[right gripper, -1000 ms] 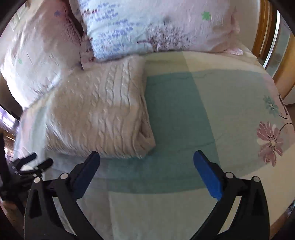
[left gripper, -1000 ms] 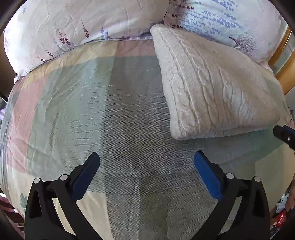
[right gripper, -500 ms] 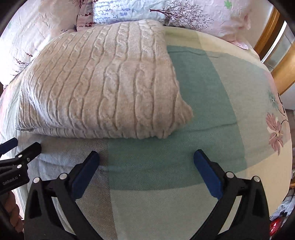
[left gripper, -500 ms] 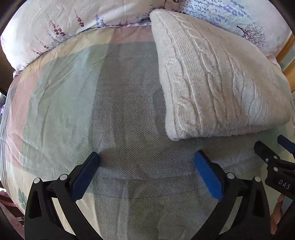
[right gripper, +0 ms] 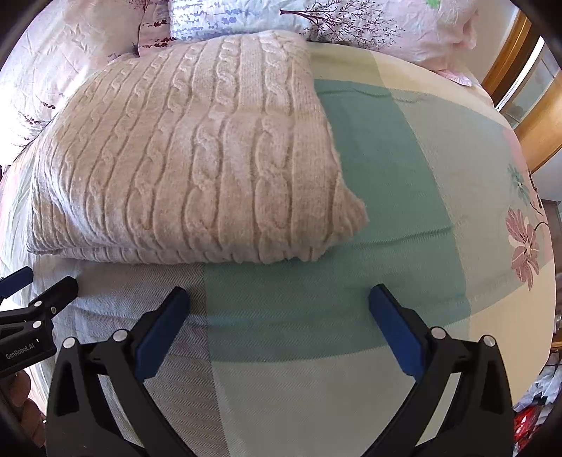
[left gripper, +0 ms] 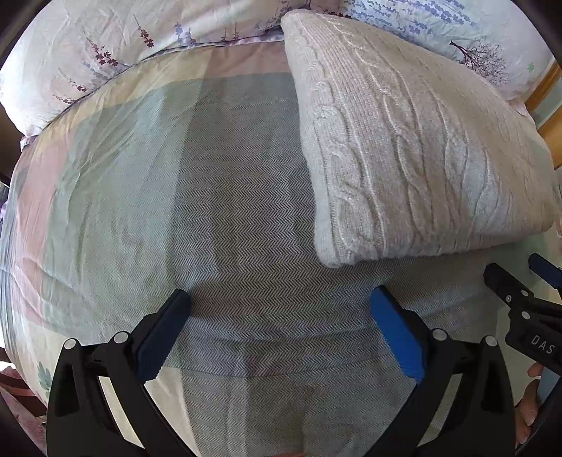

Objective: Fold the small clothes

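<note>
The left gripper and right gripper both hover with fingers spread wide, holding nothing, above the patchwork bedspread. The folded cable-knit sweater lies just beyond the fingertips, ahead-right of the left pair and ahead-left of the right pair, its far edge against the floral pillows.

Sweater's underside folds hidden.

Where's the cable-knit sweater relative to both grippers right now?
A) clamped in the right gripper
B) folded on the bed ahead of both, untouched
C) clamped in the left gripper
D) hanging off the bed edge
B: the folded sweater lies flat on the bedspread, and both the left gripper and right gripper stand open short of its near edge, holding nothing.
</note>
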### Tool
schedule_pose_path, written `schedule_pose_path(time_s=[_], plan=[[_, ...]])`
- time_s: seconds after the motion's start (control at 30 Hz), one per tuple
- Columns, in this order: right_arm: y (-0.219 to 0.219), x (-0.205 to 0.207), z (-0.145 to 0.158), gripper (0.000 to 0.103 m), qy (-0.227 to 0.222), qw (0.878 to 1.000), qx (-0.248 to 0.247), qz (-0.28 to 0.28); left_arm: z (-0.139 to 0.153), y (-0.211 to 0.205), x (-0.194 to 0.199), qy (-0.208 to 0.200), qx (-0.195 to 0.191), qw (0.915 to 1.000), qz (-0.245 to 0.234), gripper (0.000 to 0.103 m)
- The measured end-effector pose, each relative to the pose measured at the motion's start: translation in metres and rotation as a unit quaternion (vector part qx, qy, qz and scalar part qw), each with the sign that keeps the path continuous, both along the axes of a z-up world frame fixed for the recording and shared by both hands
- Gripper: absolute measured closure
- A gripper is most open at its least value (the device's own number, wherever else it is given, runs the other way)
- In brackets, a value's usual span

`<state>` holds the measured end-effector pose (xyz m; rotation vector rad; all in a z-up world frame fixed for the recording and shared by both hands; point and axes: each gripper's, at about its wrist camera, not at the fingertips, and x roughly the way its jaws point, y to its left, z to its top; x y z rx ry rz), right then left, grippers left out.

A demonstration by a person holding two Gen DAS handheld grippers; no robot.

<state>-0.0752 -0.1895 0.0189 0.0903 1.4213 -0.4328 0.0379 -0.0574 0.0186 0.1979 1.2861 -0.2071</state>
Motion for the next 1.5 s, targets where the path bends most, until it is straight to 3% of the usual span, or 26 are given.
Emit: schedule_pose_path(time_s=[1.5], plan=[[0.001, 0.000, -0.003, 0.002, 0.005, 1.000, 0.000, -0.004, 0.000, 0.000, 0.011, 0.007, 0.002, 1.0000, -0.001, 0.001]])
